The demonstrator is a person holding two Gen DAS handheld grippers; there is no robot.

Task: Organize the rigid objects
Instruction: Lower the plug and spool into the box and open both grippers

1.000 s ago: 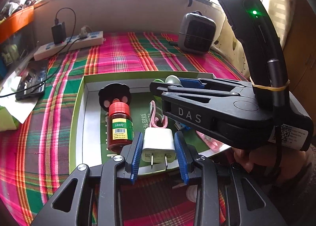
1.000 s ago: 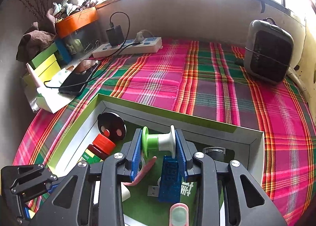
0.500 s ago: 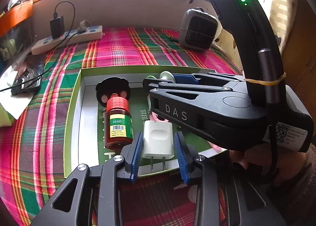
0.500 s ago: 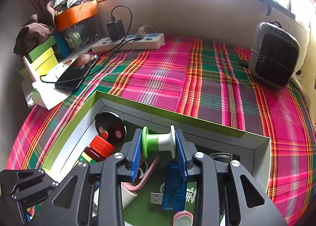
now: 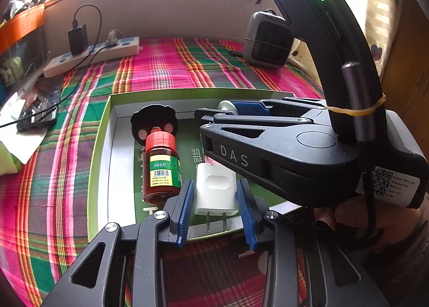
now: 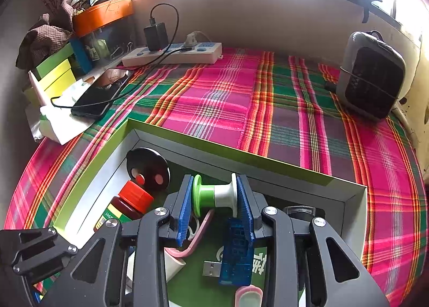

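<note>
Over the last second the left hand-held gripper (image 5: 214, 199) has lifted and tilted slightly, its fingers still pinching the white charger (image 5: 215, 190) low over the tray (image 5: 100, 146), beside the red-capped bottle (image 5: 161, 170). The right hand-held gripper (image 6: 214, 202) pinches the green spool (image 6: 214, 195). Both look mid-placement; next, I judge, each needs a free spot before releasing. Only the right view shows the blue USB stick (image 6: 236, 253).
</note>
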